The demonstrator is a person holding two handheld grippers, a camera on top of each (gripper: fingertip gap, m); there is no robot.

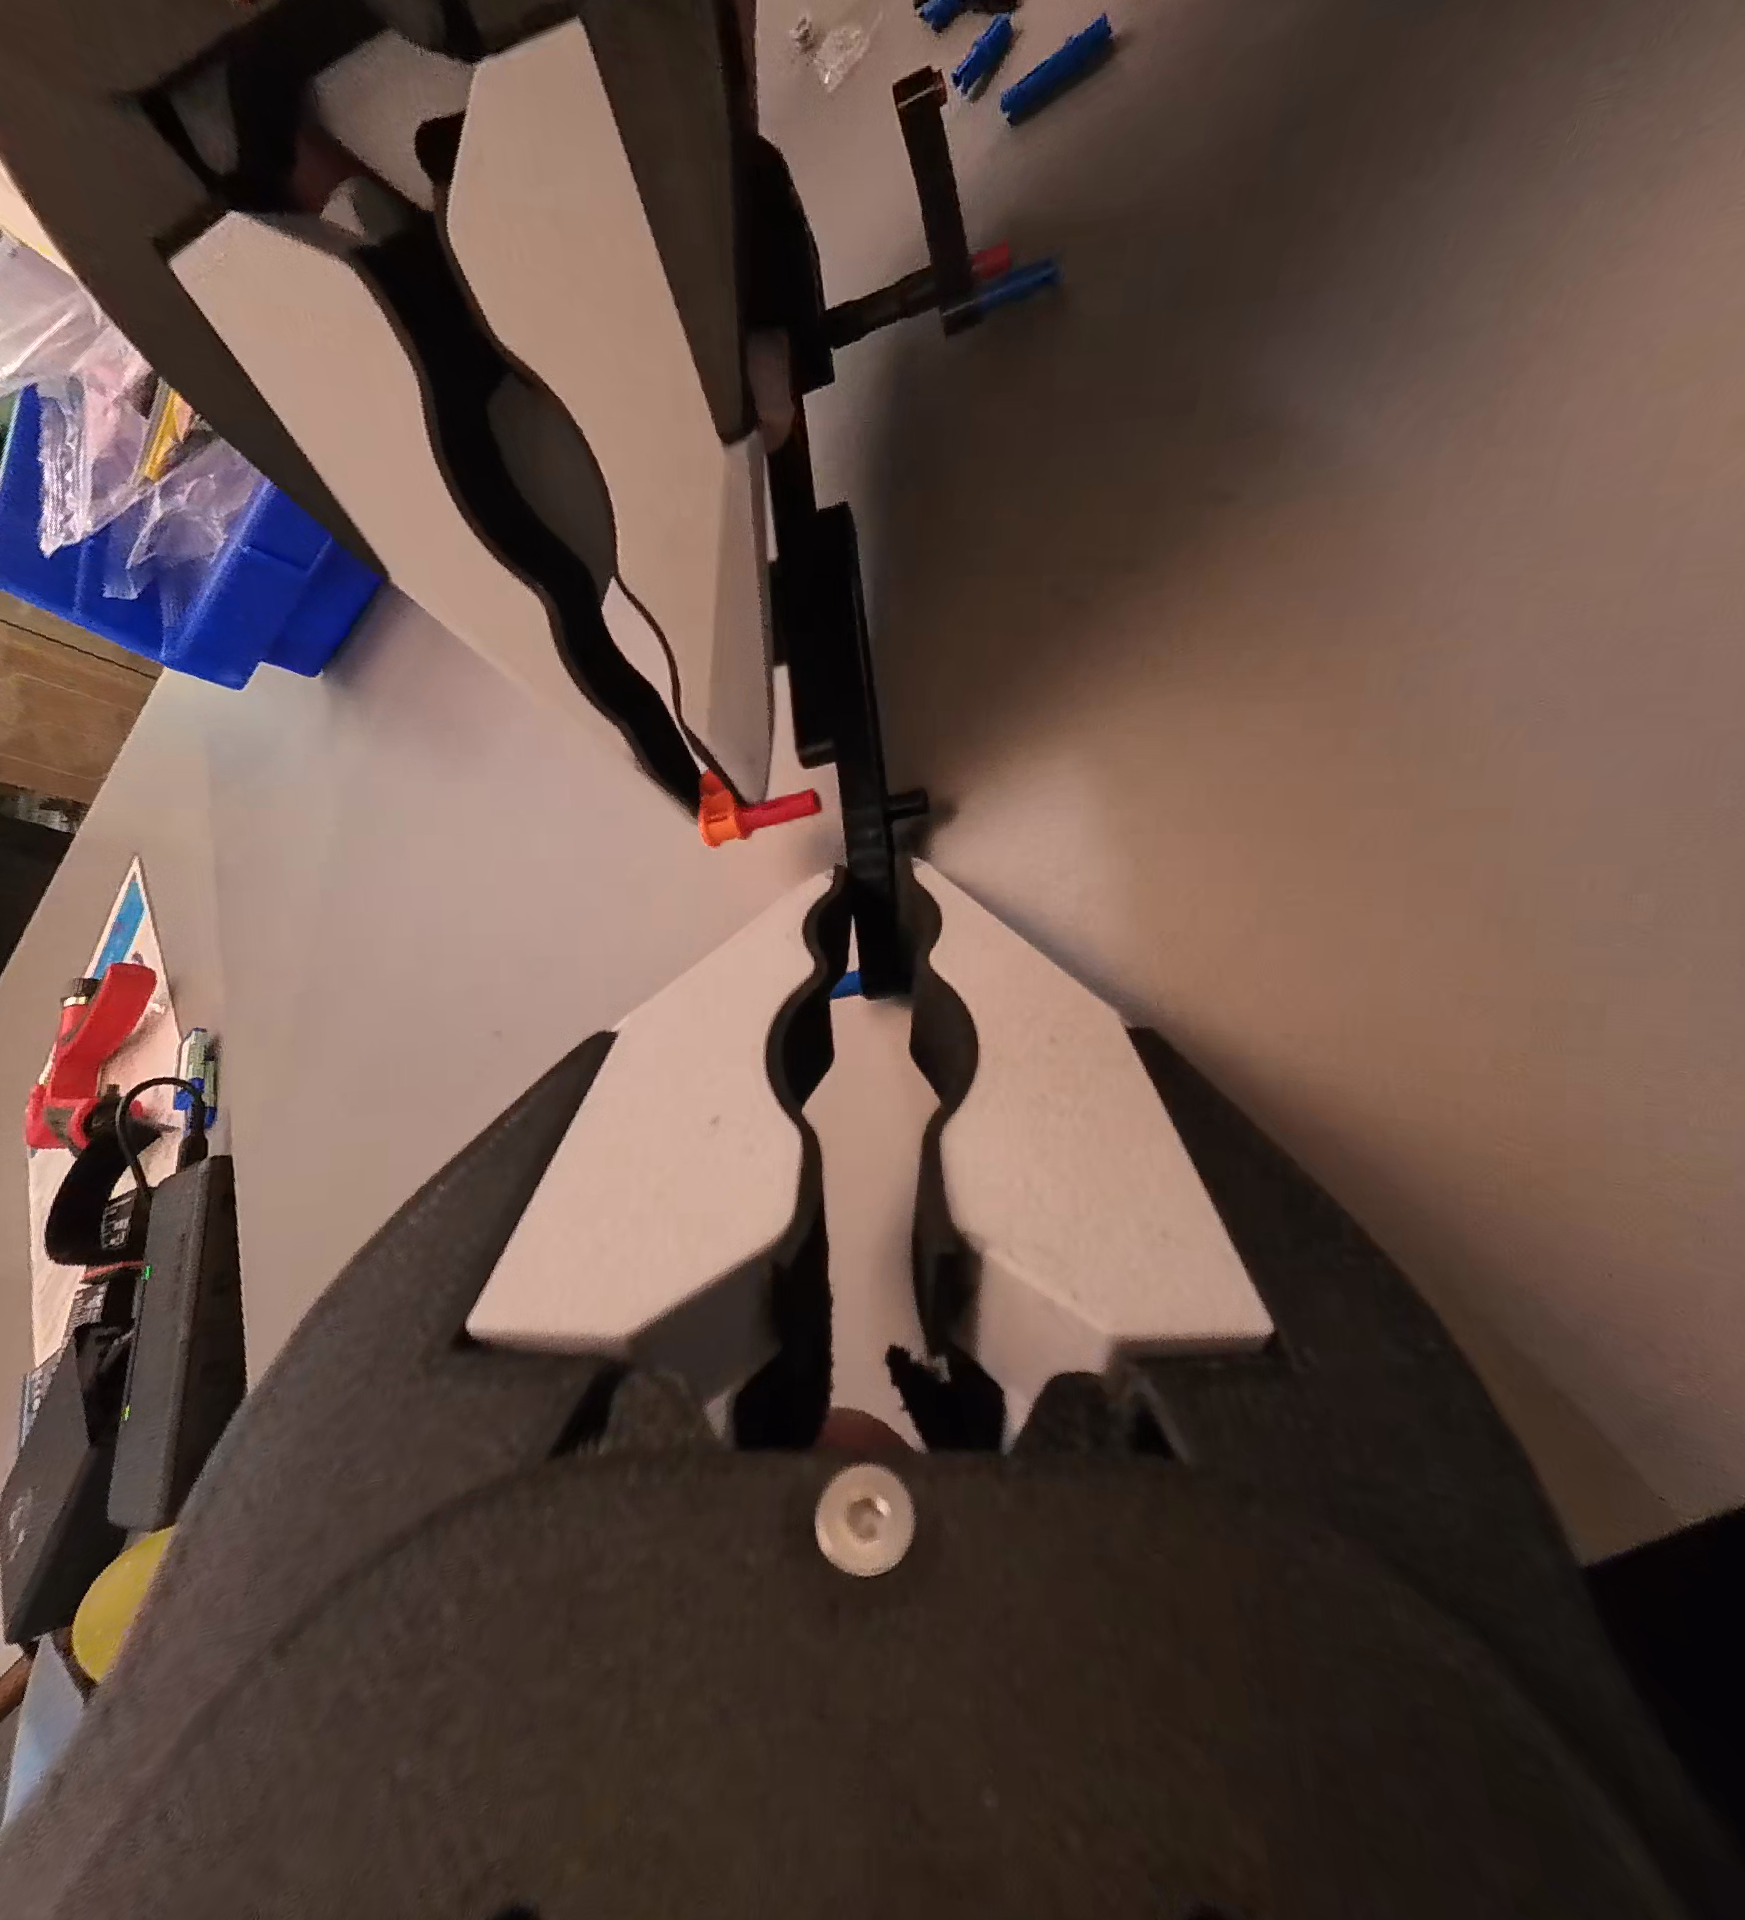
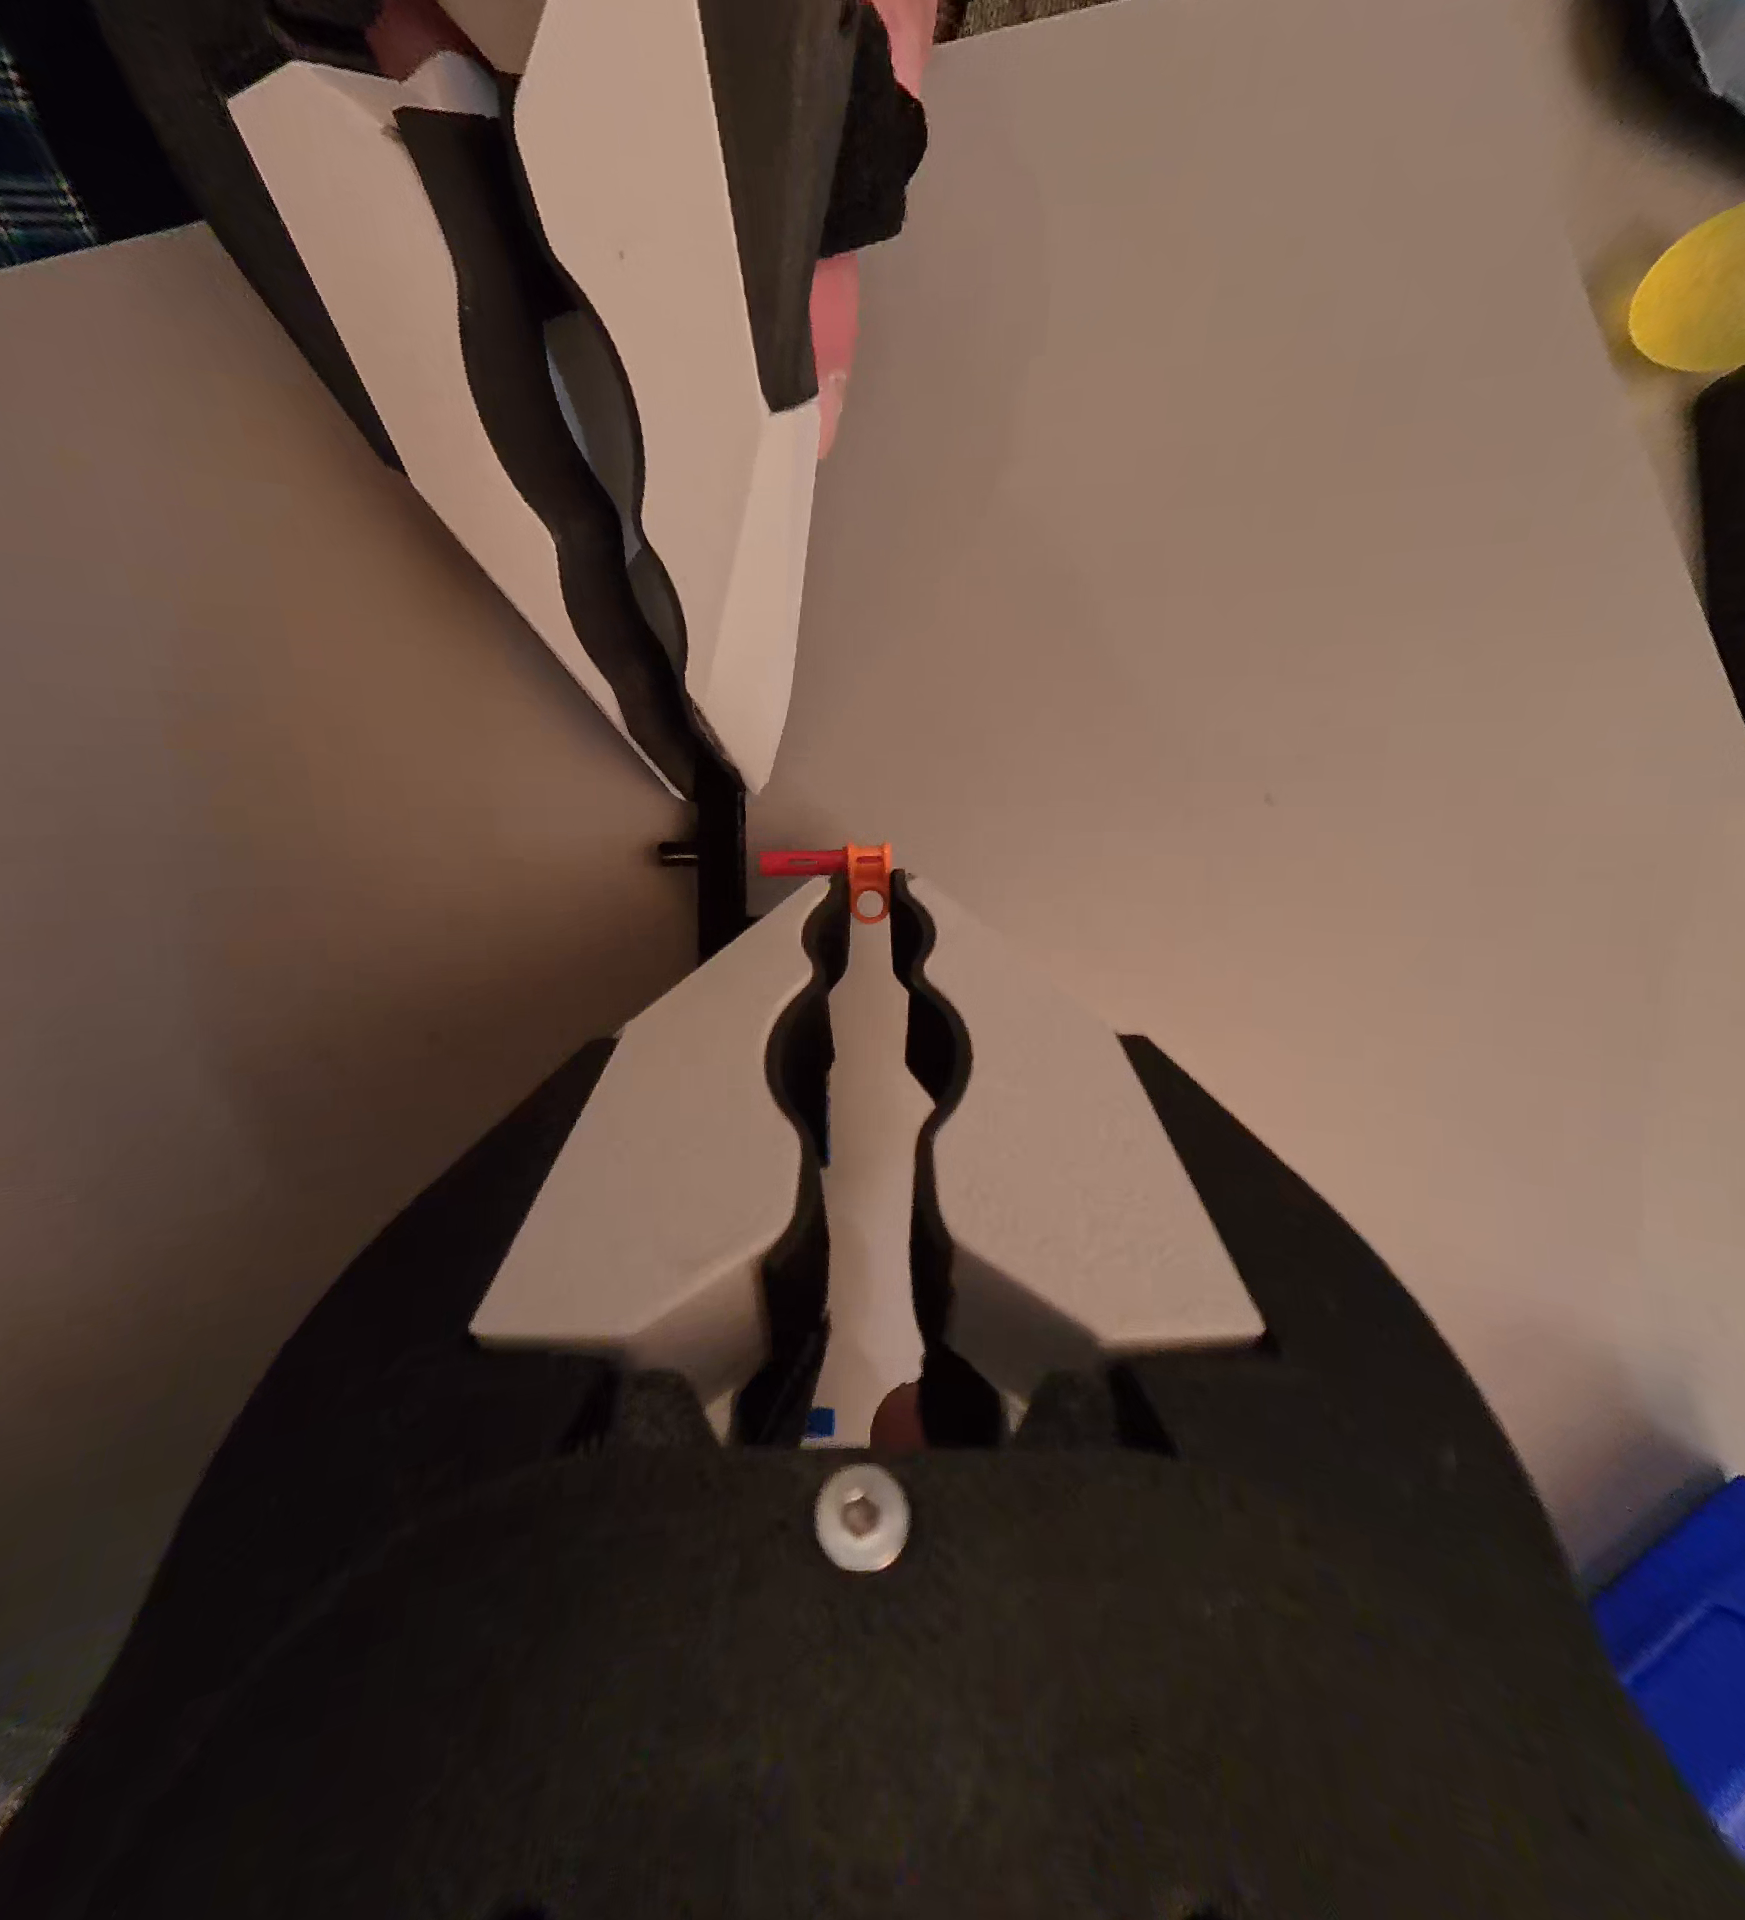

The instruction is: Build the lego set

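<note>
My left gripper [image 1: 878,894] is shut on a long black lego beam [image 1: 826,623] with a small black pin [image 1: 912,801] sticking out of its side; a blue piece [image 1: 847,982] shows between the jaws. My right gripper [image 2: 870,883] is shut on an orange connector [image 2: 868,883] with a red pin [image 2: 795,862] pointing at the beam [image 2: 722,862]. In the left wrist view the right gripper [image 1: 717,805] comes in from the upper left, the red pin [image 1: 780,808] just short of the beam. The left gripper [image 2: 717,779] shows at the upper left of the right wrist view.
Loose blue pins [image 1: 1055,73] and a dark beam assembly [image 1: 951,260] lie on the white table [image 1: 1367,623] far ahead. A blue bin [image 1: 182,582] with plastic bags, a red tool [image 1: 89,1049] and black boxes [image 1: 172,1340] sit left. A yellow disc [image 2: 1730,281] lies right. Left and right tips are no more than a few centimetres apart.
</note>
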